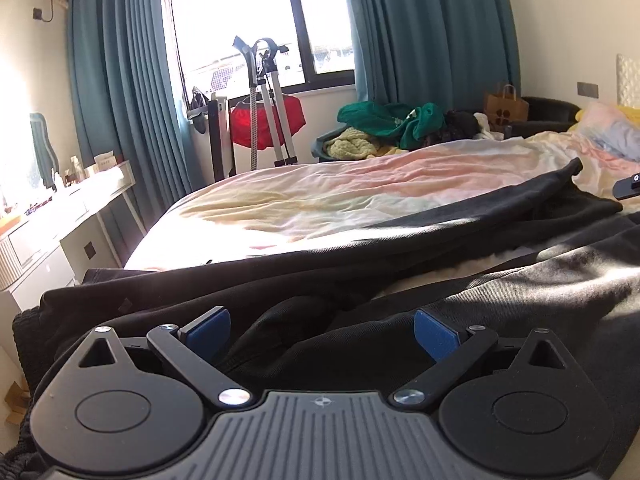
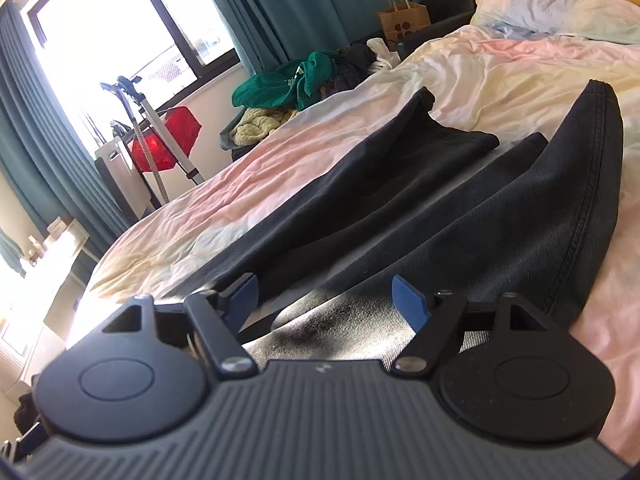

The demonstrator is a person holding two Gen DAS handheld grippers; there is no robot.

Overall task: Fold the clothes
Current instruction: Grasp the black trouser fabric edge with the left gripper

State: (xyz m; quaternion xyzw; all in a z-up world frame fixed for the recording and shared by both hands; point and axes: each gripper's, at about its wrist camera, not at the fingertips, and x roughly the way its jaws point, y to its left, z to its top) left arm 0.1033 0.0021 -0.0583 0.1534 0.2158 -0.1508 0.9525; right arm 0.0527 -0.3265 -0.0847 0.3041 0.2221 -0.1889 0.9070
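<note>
A pair of black trousers (image 1: pixel 440 216) lies spread across the pastel bedsheet (image 1: pixel 320 196), its two legs stretching away from me. In the left wrist view my left gripper (image 1: pixel 322 334) is open just above the waist end, with bunched black cloth lying between its blue pads (image 1: pixel 210 330). The right wrist view shows the trousers (image 2: pixel 400 168) with both legs running toward the pillow end. My right gripper (image 2: pixel 332 302) is open low over the cloth, blue fingertips (image 2: pixel 410 300) wide apart and holding nothing. A dark corner at the left wrist view's right edge may be the other gripper.
A heap of green and yellow clothes (image 1: pixel 384 128) sits beyond the bed's far side, next to a brown paper bag (image 1: pixel 506 108). A garment steamer stand (image 1: pixel 264 100) with a red item stands by the window. A white dresser (image 1: pixel 60 216) flanks the bed on the left. Pillows (image 2: pixel 560 12) lie at the head.
</note>
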